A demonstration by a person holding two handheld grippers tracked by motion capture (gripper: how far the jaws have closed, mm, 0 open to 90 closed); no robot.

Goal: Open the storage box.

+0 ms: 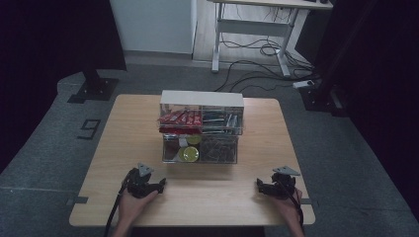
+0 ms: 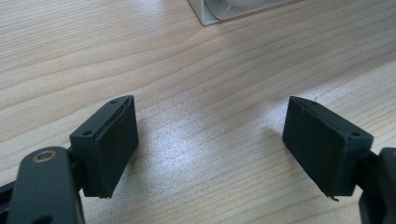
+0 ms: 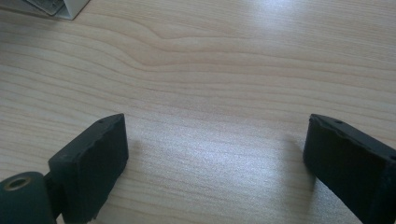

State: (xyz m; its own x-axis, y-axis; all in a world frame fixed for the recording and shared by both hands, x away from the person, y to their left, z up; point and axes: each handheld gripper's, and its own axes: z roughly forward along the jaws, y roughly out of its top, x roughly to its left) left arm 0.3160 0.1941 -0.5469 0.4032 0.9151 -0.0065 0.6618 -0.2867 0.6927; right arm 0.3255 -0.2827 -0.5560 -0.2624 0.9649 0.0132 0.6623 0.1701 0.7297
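From above, the left gripper (image 1: pixel 159 186) and right gripper (image 1: pixel 260 186) rest on the worktop (image 1: pixel 222 197) near its front edge, well apart, with the clear drawer box (image 1: pixel 200 129) standing beyond and between them. Each gripper view shows spread fingers (image 2: pixel 112 140) over bare wood, plus a box corner (image 2: pixel 210 14).

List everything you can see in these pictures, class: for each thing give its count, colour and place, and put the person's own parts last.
Table: one, light wood, centre of the high view.
Clear drawer organiser: one, transparent with a white top, middle of the table; both drawers pulled out.
Red packets: several, red, upper drawer, left part.
Round yellow-green items: at least two, lower drawer, left part.
Desk: one, white frame, behind the table.
Cables: several, black, floor under the desk.
Left claw: one, black, near left edge, open.
Right claw: one, black, near right edge, open.
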